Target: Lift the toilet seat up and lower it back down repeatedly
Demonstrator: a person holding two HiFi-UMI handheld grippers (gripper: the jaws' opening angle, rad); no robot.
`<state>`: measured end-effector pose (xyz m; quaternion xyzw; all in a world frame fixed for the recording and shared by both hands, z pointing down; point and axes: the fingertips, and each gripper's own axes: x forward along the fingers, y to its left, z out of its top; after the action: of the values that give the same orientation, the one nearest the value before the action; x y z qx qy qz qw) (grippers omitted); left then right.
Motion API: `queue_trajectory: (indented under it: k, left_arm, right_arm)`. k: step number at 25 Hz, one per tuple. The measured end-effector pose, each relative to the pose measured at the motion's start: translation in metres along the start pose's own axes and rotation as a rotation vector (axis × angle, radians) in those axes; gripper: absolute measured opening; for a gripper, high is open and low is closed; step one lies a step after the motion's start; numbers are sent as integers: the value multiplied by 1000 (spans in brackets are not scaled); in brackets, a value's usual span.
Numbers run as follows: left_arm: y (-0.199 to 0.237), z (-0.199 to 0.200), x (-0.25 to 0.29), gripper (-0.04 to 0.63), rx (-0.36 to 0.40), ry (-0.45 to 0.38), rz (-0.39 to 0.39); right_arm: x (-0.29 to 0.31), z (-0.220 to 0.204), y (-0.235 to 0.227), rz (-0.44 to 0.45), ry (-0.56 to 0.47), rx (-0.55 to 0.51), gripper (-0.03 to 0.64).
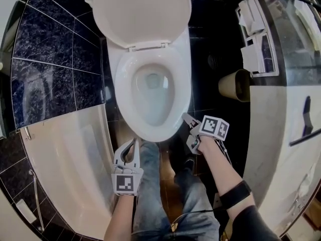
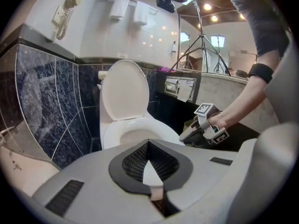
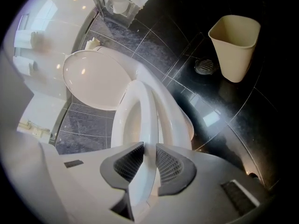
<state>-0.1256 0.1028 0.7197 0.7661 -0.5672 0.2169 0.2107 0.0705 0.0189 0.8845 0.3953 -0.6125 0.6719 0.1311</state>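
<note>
Your right claw point(image 3: 149, 147) gripped the toilet seat point(image 3: 140, 106) at its front, seemingly starting a lift; your left claw point(image 2: 148, 143) was closed, empty; next the seat needed swinging up toward the lid point(image 3: 93, 80)

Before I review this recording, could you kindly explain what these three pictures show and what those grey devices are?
There is no robot here. A person holds a pair of hand-worked tongs in each hand, and the marked cubes are part of them. The head view comes from a camera on the person's head, looking down. The other two come from cameras riding on each pair of tongs. The right tongs are closed on the front edge of the toilet seat, which seems lifted a little off the bowl. The left tongs are shut and empty, hovering near the bowl's front. The lid stands open, and a beige bin sits on the dark floor.
</note>
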Motion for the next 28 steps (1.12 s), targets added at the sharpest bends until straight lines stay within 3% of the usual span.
queue_trajectory:
  k: [5,8,12,18,28]
  left_arm:
    - [-9,-49,-12,-9,-19,132,-5]
    - [-13,-79,-10,-9,-66,212,-1]
    - [-22,-100,6,-9,-99,290,-29]
    - [-27,-52,34,-9,-82,196,-65]
    - [-11,-3,29,-9,-126,134,-20]
  right_arm:
    - [-27,9,36,28,9,-16,91]
    - [-39,15,52,35,14,-19,84]
    - [-49,23,68,40,5,-9,78]
    - [-56,29,82,37,7,-20,75]
    - [-73,46,112,36,-23,-72,107]
